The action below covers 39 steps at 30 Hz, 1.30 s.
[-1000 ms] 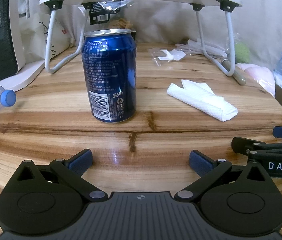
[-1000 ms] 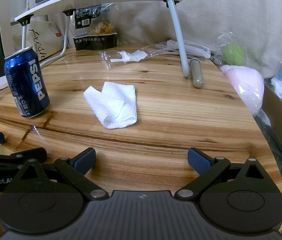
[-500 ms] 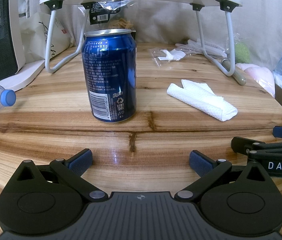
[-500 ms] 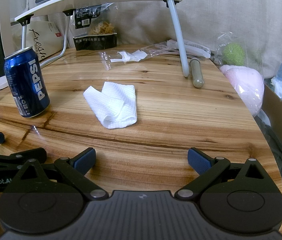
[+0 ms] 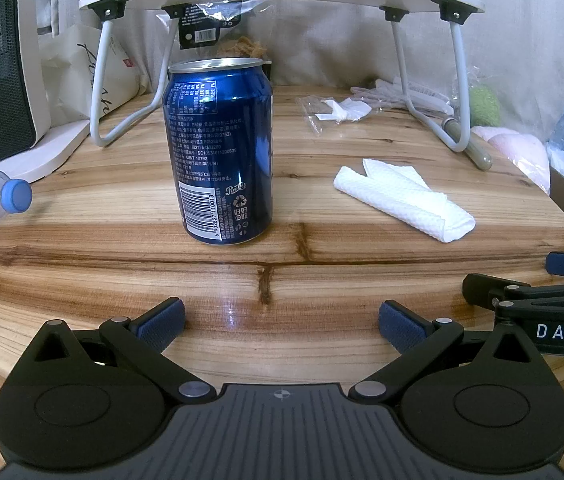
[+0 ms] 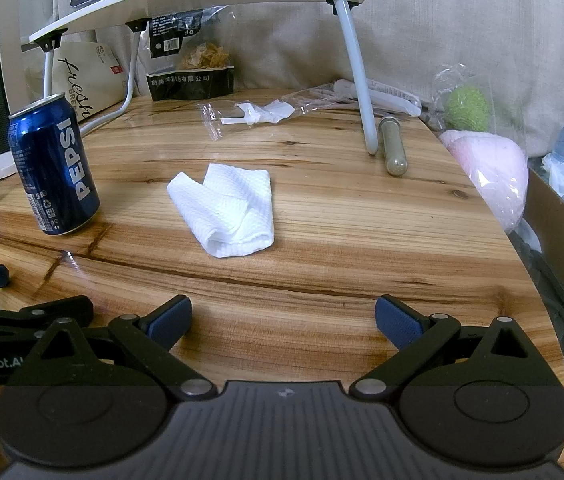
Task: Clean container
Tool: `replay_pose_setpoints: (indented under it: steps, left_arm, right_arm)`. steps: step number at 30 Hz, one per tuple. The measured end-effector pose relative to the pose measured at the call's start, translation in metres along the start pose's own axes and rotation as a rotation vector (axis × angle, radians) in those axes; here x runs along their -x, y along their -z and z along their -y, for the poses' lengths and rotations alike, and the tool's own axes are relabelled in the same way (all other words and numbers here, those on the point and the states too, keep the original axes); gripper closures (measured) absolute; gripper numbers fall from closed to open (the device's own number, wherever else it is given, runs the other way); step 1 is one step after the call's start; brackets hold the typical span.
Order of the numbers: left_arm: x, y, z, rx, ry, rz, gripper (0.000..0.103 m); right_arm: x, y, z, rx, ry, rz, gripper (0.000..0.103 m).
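Left fingers (image 5: 279, 322): mine, apart, empty.
Right fingers (image 6: 282, 320): apart, empty.
Can (image 5: 221, 152): upright, worktop's (image 6: 362, 240) left side.
Paper towel (image 6: 227, 210): folded, beside it.

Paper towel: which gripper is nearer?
Right. The right gripper faces the paper towel straight ahead; the left gripper faces the can, towel off to its right.

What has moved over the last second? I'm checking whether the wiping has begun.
Nothing visibly changed. The left gripper and right gripper stay open and empty, low over the wooden table. The Pepsi can stands upright where it was, and the folded paper towel lies untouched to its right.
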<state>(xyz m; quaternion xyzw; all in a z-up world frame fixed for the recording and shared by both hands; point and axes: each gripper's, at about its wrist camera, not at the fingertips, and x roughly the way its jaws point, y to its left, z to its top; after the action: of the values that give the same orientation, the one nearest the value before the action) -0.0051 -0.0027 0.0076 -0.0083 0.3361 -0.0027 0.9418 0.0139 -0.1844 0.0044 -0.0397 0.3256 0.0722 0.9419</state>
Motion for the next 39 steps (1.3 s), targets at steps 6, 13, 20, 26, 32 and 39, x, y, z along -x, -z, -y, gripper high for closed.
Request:
replay_pose_setpoints:
  steps: [6, 13, 20, 26, 32, 39]
  left_arm:
    - [0.000, 0.001, 0.000, 0.000, -0.002, 0.000, 0.000]
    - [0.000, 0.001, 0.002, 0.008, -0.016, 0.001, 0.000]
    - [0.001, 0.001, 0.002, 0.010, -0.020, 0.000, 0.000]
    - [0.001, 0.001, 0.002, 0.010, -0.020, 0.001, 0.000]
    - [0.002, 0.001, 0.001, -0.001, -0.014, -0.002, 0.000]
    - [0.033, 0.005, -0.020, 0.032, 0.109, 0.081, 0.000]
  right_arm:
    - [0.000, 0.000, 0.000, 0.000, 0.000, 0.000, 0.000]
    - [0.001, 0.000, 0.001, 0.000, 0.000, 0.000, 0.000]
    - [0.001, 0.000, 0.000, -0.002, 0.001, 0.000, 0.000]
    - [0.000, 0.000, 0.002, 0.006, -0.005, 0.001, 0.000]
    - [0.001, -0.001, 0.003, 0.020, -0.005, -0.002, 0.000]
    - [0.014, -0.007, 0.010, 0.062, -0.163, 0.064, 0.000]
